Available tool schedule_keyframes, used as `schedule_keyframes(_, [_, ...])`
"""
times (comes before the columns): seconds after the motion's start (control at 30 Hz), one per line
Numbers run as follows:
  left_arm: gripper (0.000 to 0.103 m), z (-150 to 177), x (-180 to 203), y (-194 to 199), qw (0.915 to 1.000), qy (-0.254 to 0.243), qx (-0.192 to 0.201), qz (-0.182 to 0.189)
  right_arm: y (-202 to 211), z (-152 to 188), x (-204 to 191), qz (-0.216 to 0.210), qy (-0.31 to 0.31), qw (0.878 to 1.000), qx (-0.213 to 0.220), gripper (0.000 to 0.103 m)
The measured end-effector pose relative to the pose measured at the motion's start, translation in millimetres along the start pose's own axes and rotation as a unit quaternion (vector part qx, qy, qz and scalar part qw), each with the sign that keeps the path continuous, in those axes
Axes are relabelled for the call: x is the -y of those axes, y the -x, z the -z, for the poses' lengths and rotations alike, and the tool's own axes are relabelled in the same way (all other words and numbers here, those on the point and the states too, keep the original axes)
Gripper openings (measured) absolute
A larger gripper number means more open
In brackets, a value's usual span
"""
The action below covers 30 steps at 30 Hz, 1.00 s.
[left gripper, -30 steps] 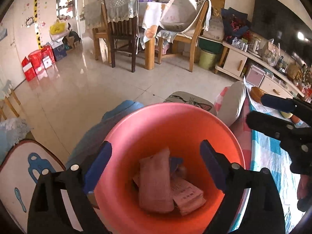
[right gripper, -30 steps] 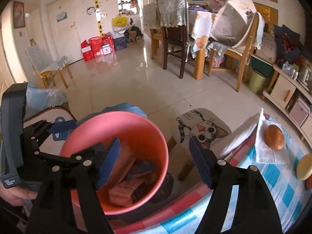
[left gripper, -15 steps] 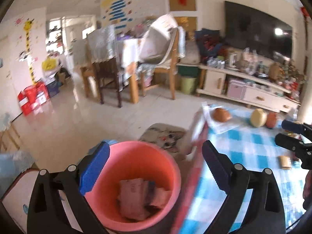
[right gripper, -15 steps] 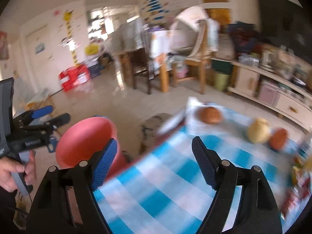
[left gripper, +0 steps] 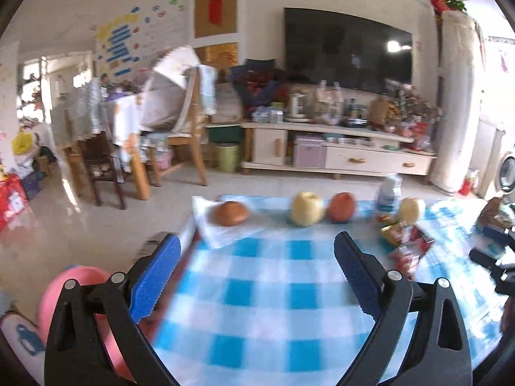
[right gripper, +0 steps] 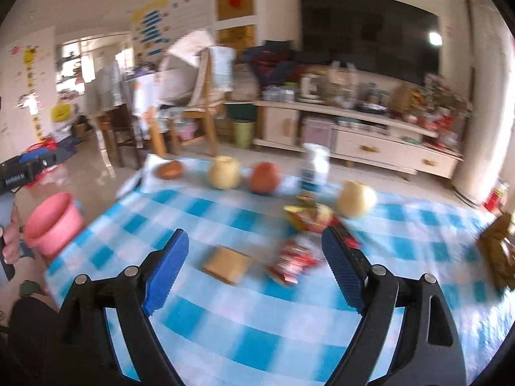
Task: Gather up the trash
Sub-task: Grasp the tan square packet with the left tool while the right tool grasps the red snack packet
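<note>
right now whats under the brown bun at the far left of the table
The brown bun sits on a white paper napkin that hangs past the edge of the blue checked tablecloth. Anything beneath the napkin is covered, so it cannot be seen.

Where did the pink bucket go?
The pink bucket stands on the floor off the left edge of the checked table in the right wrist view, below the bun on its napkin.

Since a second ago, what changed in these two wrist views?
Both hand-held grippers swung from over the pink bucket to the checked tablecloth. The right hand-held gripper, empty, has just been opening, now facing a tan packet and red wrappers. The left hand-held gripper stayed open and empty.
</note>
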<state>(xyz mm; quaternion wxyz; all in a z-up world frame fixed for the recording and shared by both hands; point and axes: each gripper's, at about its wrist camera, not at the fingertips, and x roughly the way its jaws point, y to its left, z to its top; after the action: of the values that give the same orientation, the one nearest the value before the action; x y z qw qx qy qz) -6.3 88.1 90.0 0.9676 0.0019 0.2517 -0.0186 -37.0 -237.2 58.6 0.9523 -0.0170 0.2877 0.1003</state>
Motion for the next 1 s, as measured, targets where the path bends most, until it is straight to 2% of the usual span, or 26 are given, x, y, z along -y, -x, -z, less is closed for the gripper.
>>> schedule_keyframes(0.07, [0.095,3.0,29.1,-17.1,0.9994,0.006,-0.003,0.033,-4.7,13.5,25.5,0.023,-0.007,1.000,-0.009,0.089])
schedule_keyframes(0.17, [0.095,14.8,72.5,-48.9,0.9971,-0.001,-0.028,0.070,-23.9,26.6,48.8,0.036,-0.013,0.999,-0.026,0.089])
schedule_keyframes(0.27, [0.095,33.7,107.3,-80.3,0.9946,-0.020,-0.053,0.087,-50.0,33.5,60.9,0.022,-0.038,0.998,-0.039,0.089])
schedule_keyframes(0.33, [0.095,52.2,128.2,-109.5,0.9919,-0.040,-0.086,0.084,-69.4,35.9,69.7,0.013,-0.064,0.997,-0.052,0.089])
schedule_keyframes(0.4, [0.095,67.0,137.3,-128.6,0.9894,-0.054,-0.113,0.073,-92.6,34.8,72.2,0.000,-0.085,0.994,-0.063,0.089])
schedule_keyframes(0.57, [0.095,96.6,146.1,-149.8,0.9844,-0.098,-0.142,0.032,-139.2,25.5,48.0,-0.031,-0.070,0.994,-0.082,0.089])
schedule_keyframes(0.63, [0.095,105.4,143.5,-159.9,0.9810,-0.107,-0.160,0.022,-152.7,24.6,41.0,-0.034,-0.061,0.993,-0.093,0.083])
schedule_keyframes(0.73, [0.095,108.5,141.6,-166.4,0.9782,-0.103,-0.178,0.031,-172.9,31.1,29.2,-0.030,-0.056,0.990,-0.123,0.069])
schedule_keyframes(0.83, [0.095,112.2,144.4,-173.6,0.9754,-0.101,-0.191,0.042,-185.6,37.2,20.8,-0.023,-0.047,0.988,-0.143,0.068])
schedule_keyframes(0.9, [0.095,112.0,145.3,-175.5,0.9754,-0.093,-0.193,0.050,-186.5,36.9,16.3,-0.010,-0.036,0.989,-0.141,0.068])
schedule_keyframes(0.93, [0.093,111.8,145.6,-176.1,0.9752,-0.091,-0.194,0.054,-188.0,36.5,15.4,-0.004,-0.032,0.989,-0.142,0.065])
schedule_keyframes(0.97, [0.080,112.0,146.1,-175.7,0.9751,-0.087,-0.194,0.062,-187.7,36.0,14.2,0.003,-0.028,0.989,-0.142,0.063])
schedule_keyframes(1.0, [0.073,111.3,145.3,-175.7,0.9745,-0.074,-0.197,0.079,-186.7,35.7,13.2,0.010,-0.021,0.989,-0.143,0.054])
